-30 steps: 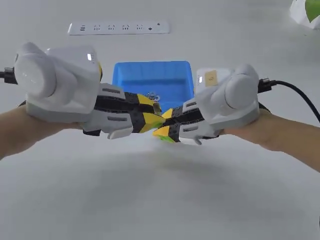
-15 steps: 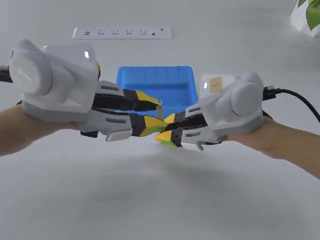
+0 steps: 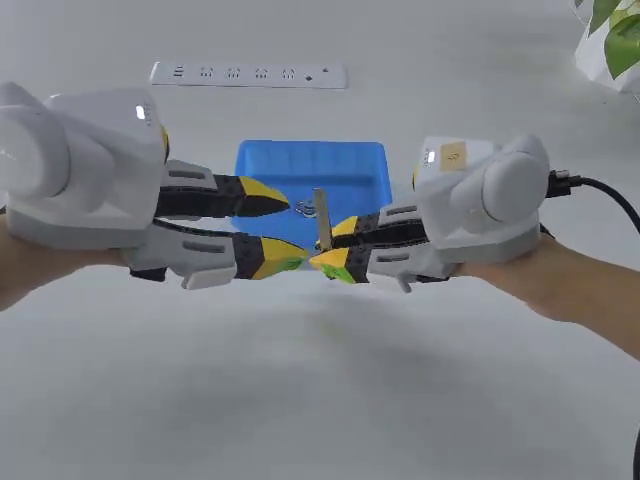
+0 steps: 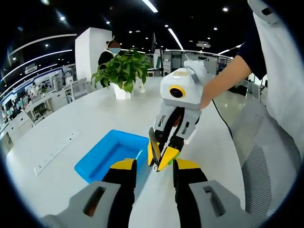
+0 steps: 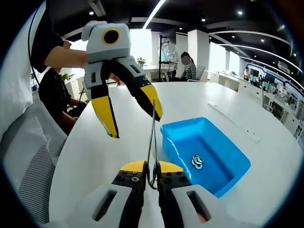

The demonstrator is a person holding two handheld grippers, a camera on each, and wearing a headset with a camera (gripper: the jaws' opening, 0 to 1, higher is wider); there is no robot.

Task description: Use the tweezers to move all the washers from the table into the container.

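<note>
— Head view, left edge first: what is your left hand doing?
— My left gripper (image 3: 290, 234) sits at the left of the white table (image 3: 320, 400), pointing right. Its yellow-tipped jaws stand wide apart with nothing between them.

— And in the middle?
— The tweezers (image 3: 320, 220) stand upright, a thin metal strip in front of the blue container (image 3: 310, 160). They rise from the tips of my right gripper (image 3: 328, 258), just beside the left one's open jaws. I cannot tell whether they touch.

— The right hand, then?
— My right gripper comes in from the right and points left, jaws pressed together on the lower end of the tweezers. In the right gripper view the tweezers run forward from between my closed fingers (image 5: 134, 167) toward the left gripper's spread jaws.

— Where are the washers?
— A few washers (image 5: 196, 161) lie together on the floor of the container, which sits on the table just behind both grippers. In the head view they show as a small cluster between the left gripper's upper jaw and the tweezers.

— Anything further back?
— A white power strip (image 3: 248, 74) lies beyond the container, and the leaves of a potted plant (image 3: 612, 28) show at the far right corner.
</note>
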